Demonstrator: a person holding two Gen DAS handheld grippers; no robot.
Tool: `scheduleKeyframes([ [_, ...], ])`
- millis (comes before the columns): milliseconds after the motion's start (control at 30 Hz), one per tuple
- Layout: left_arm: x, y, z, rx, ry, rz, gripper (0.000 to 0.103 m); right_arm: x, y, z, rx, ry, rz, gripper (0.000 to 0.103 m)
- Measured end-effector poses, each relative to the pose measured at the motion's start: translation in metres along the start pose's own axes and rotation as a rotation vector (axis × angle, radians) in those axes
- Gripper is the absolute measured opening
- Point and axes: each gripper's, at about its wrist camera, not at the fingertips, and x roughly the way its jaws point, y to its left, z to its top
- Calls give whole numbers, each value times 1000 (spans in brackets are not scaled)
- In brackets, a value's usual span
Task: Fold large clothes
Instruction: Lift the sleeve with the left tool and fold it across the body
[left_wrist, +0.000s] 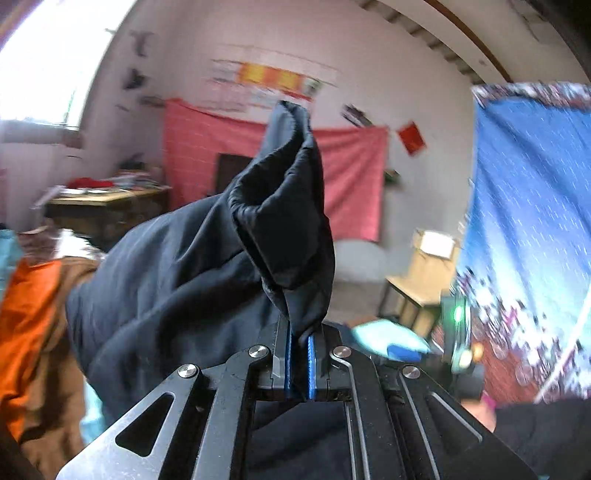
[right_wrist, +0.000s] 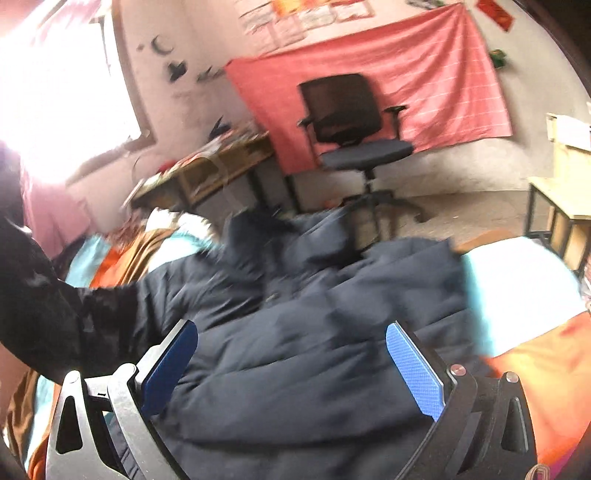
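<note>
Left wrist view: jacket (left_wrist: 192, 266) hides most of the bed; its lower part is cut off behind the gripper frame. Blue patterned cloth (left_wrist: 528, 221) is smeared, running off the right edge. Wall posters (left_wrist: 273, 79) unreadable. Right wrist view: jacket's far edge (right_wrist: 266, 229) is blurred; dark sleeve (right_wrist: 44, 302) is cut off at the left.

The left gripper (left_wrist: 300, 341) jaws pinch a raised fold of the dark jacket (left_wrist: 207, 266).
</note>
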Motion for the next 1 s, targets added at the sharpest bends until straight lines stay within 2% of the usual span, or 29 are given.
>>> scheduleKeyframes([
  [133, 57, -23, -24, 13, 120, -71, 4, -17, -45, 15, 79, -17, -11, 103],
  [267, 111, -39, -56, 38, 248, -89, 4, -23, -88, 18, 178, 0, 23, 103],
  [433, 165, -42, -97, 59, 409, -93, 4, -8, -137, 3, 397, 60, 185, 103],
  [533, 176, -33, -117, 62, 478, -98, 4, 7, -151, -6, 487, 129, 277, 103],
  [667, 177, -25, -127, 58, 502, -134, 16, 26, -157, -17, 576, 202, 370, 103],
  [700, 177, -23, -127, 56, 508, -160, 29, 31, -158, -19, 599, 221, 389, 103],
  [733, 168, -25, -130, 52, 509, -186, 45, 36, -157, -21, 618, 241, 400, 103],
  [800, 159, -25, -127, 33, 476, -246, 58, 42, -157, -24, 645, 268, 400, 103],
  [833, 153, -22, -125, 37, 457, -248, 64, 44, -157, -25, 664, 280, 405, 103],
  [933, 130, -17, -126, 29, 419, -237, 67, 47, -153, -29, 674, 309, 378, 102],
  [1000, 112, -8, -124, -8, 389, -218, 67, 49, -148, -31, 643, 330, 352, 81],
])
